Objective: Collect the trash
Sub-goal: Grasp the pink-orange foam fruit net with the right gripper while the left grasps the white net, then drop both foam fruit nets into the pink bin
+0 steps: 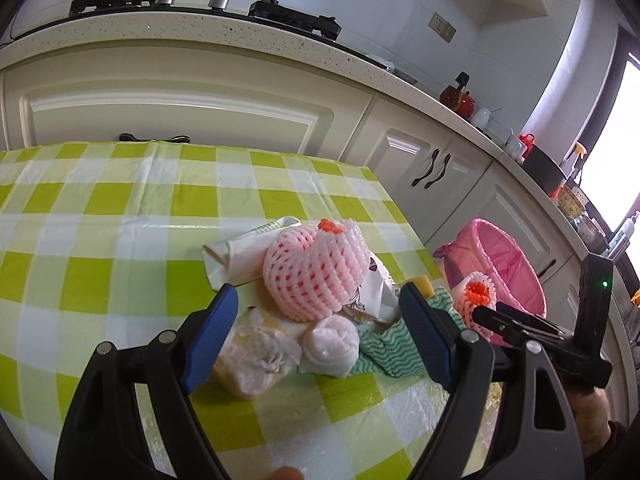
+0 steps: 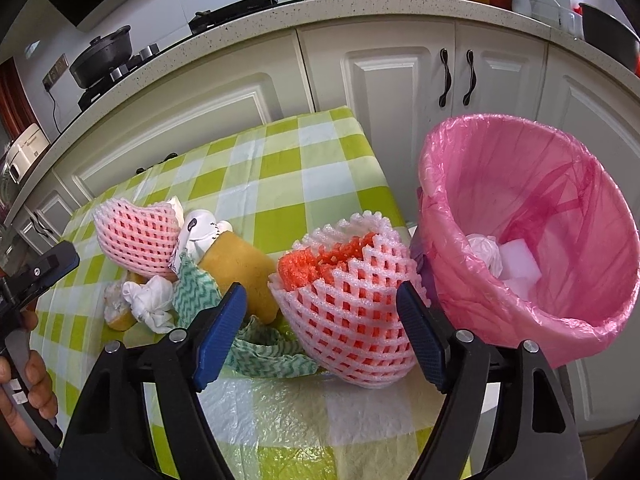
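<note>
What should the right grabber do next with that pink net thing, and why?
Probably close the right gripper a bit more on the foam net. Its jaws are open on either side of the net without pressing it, and the pink-lined bin stands right beside it, ready for the drop.

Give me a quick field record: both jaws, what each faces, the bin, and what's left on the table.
left gripper: jaws open, nothing held, over the trash pile
left faces: foam net, tissue wad
right gripper: jaws open around the foam net with orange filling, pads not pressing it
bin: pink-lined, beside the table edge, white trash already inside
table: green checked cloth
left on table: two foam nets, yellow sponge, green wavy cloth, crumpled tissue, paper wrapper
</note>
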A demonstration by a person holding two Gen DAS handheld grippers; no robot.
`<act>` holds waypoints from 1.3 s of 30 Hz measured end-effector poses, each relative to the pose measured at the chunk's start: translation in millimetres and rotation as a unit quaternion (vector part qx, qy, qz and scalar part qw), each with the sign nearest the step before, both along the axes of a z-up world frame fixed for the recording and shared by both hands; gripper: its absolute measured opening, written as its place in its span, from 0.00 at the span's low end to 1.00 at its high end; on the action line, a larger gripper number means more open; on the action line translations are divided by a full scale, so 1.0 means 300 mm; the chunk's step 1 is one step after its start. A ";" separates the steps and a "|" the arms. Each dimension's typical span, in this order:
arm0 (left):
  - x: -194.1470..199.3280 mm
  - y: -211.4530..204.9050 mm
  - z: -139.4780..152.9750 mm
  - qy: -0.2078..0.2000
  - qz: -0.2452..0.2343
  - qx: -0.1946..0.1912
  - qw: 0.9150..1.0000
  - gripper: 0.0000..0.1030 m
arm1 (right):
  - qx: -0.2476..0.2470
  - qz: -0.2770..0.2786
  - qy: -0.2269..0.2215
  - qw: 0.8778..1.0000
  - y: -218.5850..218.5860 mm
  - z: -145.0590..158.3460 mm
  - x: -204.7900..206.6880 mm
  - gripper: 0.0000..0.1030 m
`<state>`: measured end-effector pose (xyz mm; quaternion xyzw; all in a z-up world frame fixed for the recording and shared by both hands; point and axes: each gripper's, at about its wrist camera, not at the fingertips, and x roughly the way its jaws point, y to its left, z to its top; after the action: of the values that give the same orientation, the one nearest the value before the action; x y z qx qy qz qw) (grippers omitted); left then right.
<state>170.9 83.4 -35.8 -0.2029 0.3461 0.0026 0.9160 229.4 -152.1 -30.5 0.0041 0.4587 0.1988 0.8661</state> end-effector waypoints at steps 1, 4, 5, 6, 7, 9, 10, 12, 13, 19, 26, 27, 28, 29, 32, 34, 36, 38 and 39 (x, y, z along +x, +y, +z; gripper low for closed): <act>0.012 -0.001 -0.005 0.002 0.001 -0.003 1.000 0.78 | 0.000 -0.001 0.001 1.000 -0.002 -0.002 0.003 0.69; 0.061 -0.003 -0.023 0.012 0.003 -0.010 1.000 0.78 | 0.000 -0.004 0.005 1.000 -0.001 -0.011 0.012 0.68; 0.071 -0.003 -0.029 0.014 0.003 -0.011 1.000 0.78 | -0.001 -0.004 0.006 1.000 0.001 -0.013 0.013 0.68; 0.083 -0.004 -0.034 0.016 0.003 -0.014 1.000 0.78 | -0.003 -0.004 0.007 1.000 0.004 -0.016 0.016 0.68; 0.095 -0.006 -0.039 0.018 0.003 -0.015 1.000 0.78 | -0.004 -0.003 0.008 1.000 0.007 -0.018 0.017 0.68; 0.115 -0.010 -0.048 0.023 0.001 -0.014 1.000 0.78 | -0.006 -0.003 0.009 1.000 0.012 -0.022 0.019 0.64; 0.124 -0.012 -0.053 0.025 0.000 -0.014 1.000 0.78 | -0.008 -0.004 0.011 1.000 0.012 -0.025 0.022 0.61; 0.140 -0.012 -0.062 0.030 0.000 -0.014 0.999 0.76 | -0.011 -0.006 0.015 1.000 0.012 -0.031 0.028 0.59; 0.150 -0.015 -0.066 0.032 -0.001 -0.013 0.999 0.76 | -0.012 -0.006 0.015 1.000 0.013 -0.032 0.029 0.58; 0.167 -0.027 -0.086 0.040 -0.010 -0.006 0.999 0.50 | -0.023 -0.001 0.017 1.000 0.015 -0.043 0.023 0.40; 0.126 -0.026 -0.064 0.030 -0.007 -0.003 1.000 0.42 | -0.013 0.007 0.006 1.000 -0.003 -0.014 -0.005 0.31; 0.118 -0.025 -0.057 0.027 -0.006 -0.003 1.000 0.41 | -0.012 0.008 0.003 1.000 -0.004 -0.008 -0.010 0.31; 0.110 -0.024 -0.050 0.025 -0.004 -0.002 1.000 0.41 | -0.010 0.008 -0.002 1.000 -0.008 0.005 -0.021 0.31; 0.096 -0.024 -0.038 0.021 -0.002 -0.001 1.000 0.41 | -0.007 0.008 -0.004 1.000 -0.011 0.013 -0.026 0.31; 0.067 -0.022 -0.006 0.011 0.000 0.002 1.000 0.41 | 0.002 0.011 -0.017 1.000 -0.020 0.055 -0.050 0.31; 0.047 -0.021 0.022 0.003 0.003 0.007 1.000 0.41 | 0.007 0.011 -0.027 1.000 -0.027 0.086 -0.062 0.31; 0.031 -0.020 0.047 -0.003 0.006 0.010 1.000 0.41 | 0.013 0.009 -0.034 0.999 -0.038 0.113 -0.070 0.31; 0.012 -0.021 0.072 -0.009 0.009 0.014 1.000 0.41 | 0.021 0.009 -0.041 0.999 -0.049 0.138 -0.081 0.31; 0.004 -0.022 0.083 -0.012 0.010 0.016 1.000 0.41 | 0.023 0.009 -0.043 0.999 -0.052 0.148 -0.085 0.31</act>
<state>172.2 76.8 -10.9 -0.1914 0.3332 0.0149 0.9231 203.9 -167.6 13.9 0.0113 0.4160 0.2176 0.8829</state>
